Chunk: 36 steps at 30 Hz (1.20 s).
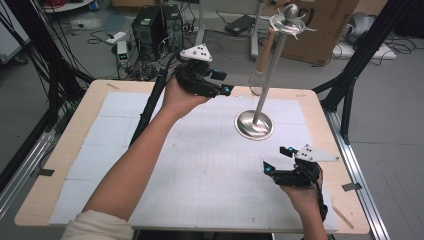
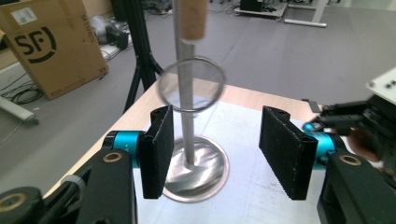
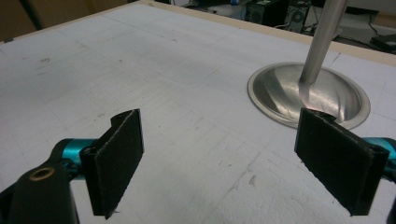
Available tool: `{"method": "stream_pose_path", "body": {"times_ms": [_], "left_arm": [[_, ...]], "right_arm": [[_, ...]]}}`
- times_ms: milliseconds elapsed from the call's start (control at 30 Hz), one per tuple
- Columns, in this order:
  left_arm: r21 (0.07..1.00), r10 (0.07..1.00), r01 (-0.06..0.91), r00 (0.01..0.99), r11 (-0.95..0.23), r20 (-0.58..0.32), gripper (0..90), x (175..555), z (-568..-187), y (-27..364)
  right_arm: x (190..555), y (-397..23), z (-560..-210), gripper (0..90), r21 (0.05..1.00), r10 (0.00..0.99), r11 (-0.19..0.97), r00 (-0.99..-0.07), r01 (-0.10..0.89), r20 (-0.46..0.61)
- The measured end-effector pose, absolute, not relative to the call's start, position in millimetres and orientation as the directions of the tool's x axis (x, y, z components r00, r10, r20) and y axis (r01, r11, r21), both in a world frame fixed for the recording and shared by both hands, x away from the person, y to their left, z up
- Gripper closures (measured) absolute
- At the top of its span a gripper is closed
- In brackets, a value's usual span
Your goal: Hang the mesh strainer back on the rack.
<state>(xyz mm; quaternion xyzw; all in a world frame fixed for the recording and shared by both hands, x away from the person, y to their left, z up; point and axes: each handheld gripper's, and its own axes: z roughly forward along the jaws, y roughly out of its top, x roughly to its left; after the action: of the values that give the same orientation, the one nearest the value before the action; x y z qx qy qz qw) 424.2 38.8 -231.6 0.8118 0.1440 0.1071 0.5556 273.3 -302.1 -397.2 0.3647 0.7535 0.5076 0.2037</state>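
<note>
The left gripper (image 2: 212, 151) stands parted, gripping nothing. Straight ahead of it, a little above its pads, hangs the strainer (image 2: 191, 84) (wooden handle upward, long axis upright) from the metal stand (image 1: 255, 125). The right gripper (image 1: 281, 161), also unclenched, sits farther off.

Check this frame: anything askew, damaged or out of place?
Nothing stands out. The stand sits upright on the table, the strainer hangs from its top hooks, and both grippers are open and empty.
</note>
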Motion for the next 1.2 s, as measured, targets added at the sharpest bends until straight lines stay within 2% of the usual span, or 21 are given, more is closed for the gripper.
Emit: {"method": "stream_pose_path", "body": {"times_ms": [367,767,900,1200], "left_arm": [[0.933,0.375,0.135,0.927,-0.335,0.001,42.9,409.1,-248.4,69.5],[0.927,0.372,0.142,0.928,-0.347,-0.003,39.4,398.9,-267.6,74.7],[0.926,0.396,0.150,0.918,-0.346,-0.001,33.7,393.8,-274.9,77.2],[0.929,0.399,0.162,0.917,-0.334,-0.016,32.1,389.0,-288.5,89.5]], "right_arm": [[274.3,-298.3,-398.8,14.5,0.910,0.751,0.233,-0.658,0.343,0.055],[273.2,-293.2,-397.6,14.5,0.908,0.747,0.244,-0.663,0.342,0.050],[273.4,-293.5,-398.1,14.5,0.907,0.747,0.245,-0.663,0.342,0.048],[273.3,-293.7,-398.5,14.5,0.906,0.748,0.245,-0.662,0.344,0.049]]}}
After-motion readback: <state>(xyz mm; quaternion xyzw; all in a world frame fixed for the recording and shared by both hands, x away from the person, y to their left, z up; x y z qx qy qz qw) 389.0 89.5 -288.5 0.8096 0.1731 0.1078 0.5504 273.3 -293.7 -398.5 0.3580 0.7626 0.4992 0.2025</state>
